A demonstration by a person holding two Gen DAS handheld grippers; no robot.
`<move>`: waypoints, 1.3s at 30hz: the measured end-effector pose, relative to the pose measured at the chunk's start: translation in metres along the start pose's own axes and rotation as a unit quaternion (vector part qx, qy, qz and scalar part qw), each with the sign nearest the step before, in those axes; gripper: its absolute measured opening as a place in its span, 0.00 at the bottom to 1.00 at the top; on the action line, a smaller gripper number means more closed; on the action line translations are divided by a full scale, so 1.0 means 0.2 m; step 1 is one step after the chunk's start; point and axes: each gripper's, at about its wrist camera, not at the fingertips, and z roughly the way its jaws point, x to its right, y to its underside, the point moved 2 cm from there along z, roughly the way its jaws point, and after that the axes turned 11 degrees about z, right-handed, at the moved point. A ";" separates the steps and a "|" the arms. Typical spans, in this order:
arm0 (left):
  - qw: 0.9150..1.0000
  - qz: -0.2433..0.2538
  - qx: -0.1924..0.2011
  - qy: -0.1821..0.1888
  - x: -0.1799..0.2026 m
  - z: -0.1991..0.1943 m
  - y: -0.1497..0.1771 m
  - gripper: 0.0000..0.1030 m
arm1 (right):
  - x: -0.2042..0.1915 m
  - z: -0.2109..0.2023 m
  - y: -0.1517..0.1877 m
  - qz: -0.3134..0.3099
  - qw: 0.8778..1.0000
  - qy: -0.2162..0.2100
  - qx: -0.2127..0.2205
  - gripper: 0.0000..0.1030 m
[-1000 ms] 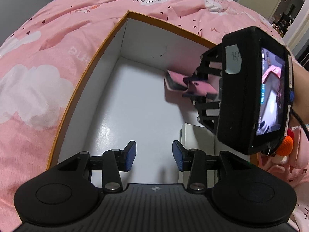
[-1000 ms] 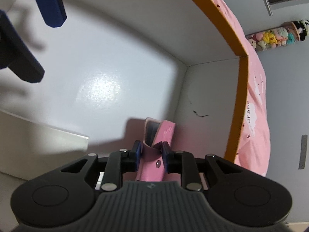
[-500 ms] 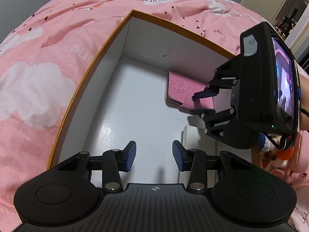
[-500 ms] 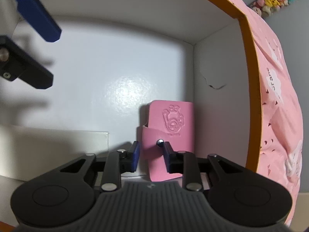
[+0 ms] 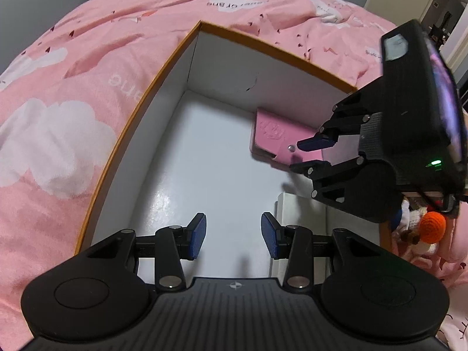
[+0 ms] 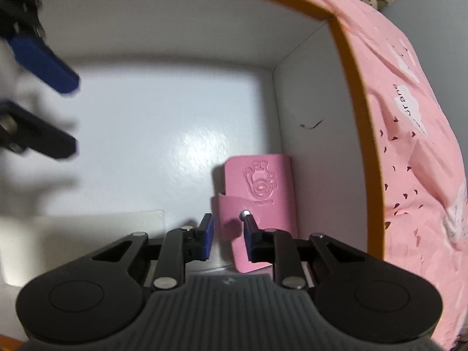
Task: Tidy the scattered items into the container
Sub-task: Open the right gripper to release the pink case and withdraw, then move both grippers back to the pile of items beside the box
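Box [image 5: 163,93]: a white box with an orange rim is seen on a pink bed cover [image 5: 58,102] printed with white clouds; its inside floor is glossy and mostly bare.
Pink case [image 6: 260,201]: a small pink case with an embossed figure and a snap strap is laid flat on the floor of the box, in the corner, just beside one inner wall. In the left wrist view the same case [image 5: 272,137] is seen close to the far wall.
White flat thing [image 5: 301,222]: a white flat piece is seen inside the box, near the case; what it is cannot be told.
Right gripper [image 6: 226,234]: it is held above the case and its jaws are not closed. A gap is seen between the blue pads, and the case is not pressed by them. Nothing is gripped. From the left wrist view the right gripper [image 5: 307,155] is seen over the strap end of the case.
Left gripper [image 5: 232,238]: it is held over the bare floor of the box with its jaws wide apart, and nothing is between the pads.
Beside the box: a knitted toy with an orange ball [image 5: 433,225] is seen at the right edge of the left wrist view, outside the box.
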 end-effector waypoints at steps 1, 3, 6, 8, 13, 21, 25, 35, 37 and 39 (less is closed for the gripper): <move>1.000 0.001 0.004 0.000 0.01 -0.01 0.00 0.48 | 0.00 -0.04 0.01 0.006 1.000 -0.002 0.011 0.24; 1.000 0.002 0.013 0.000 0.02 -0.03 0.00 0.48 | 0.01 -0.12 0.02 0.021 0.999 -0.003 0.034 0.30; 1.000 0.000 0.028 0.001 0.03 -0.06 0.00 0.48 | 0.03 -0.25 0.07 0.063 0.996 -0.008 0.070 0.36; 0.999 -0.002 0.039 0.001 0.04 -0.08 0.00 0.48 | 0.05 -0.30 0.16 0.108 0.990 -0.019 0.094 0.36; 0.998 0.000 0.068 -0.001 0.08 -0.12 0.00 0.48 | -0.01 -0.43 0.14 0.228 0.961 -0.021 0.158 0.37; 0.995 0.017 0.102 -0.008 0.15 -0.18 -0.01 0.48 | -0.10 -0.43 0.27 0.334 0.918 -0.010 0.212 0.47; 0.993 0.018 0.114 -0.018 0.19 -0.21 -0.02 0.48 | -0.13 -0.52 0.34 0.368 0.898 -0.006 0.240 0.67; 0.986 0.066 0.151 0.016 0.32 -0.31 -0.01 0.48 | -0.21 -0.72 0.55 0.417 0.857 0.037 0.300 0.62; 0.984 0.079 0.161 0.020 0.36 -0.33 -0.01 0.48 | -0.21 -0.75 0.60 0.427 0.850 0.039 0.306 0.62; 0.982 0.084 0.169 0.020 0.39 -0.35 -0.01 0.48 | -0.21 -0.79 0.65 0.438 0.843 0.045 0.309 0.62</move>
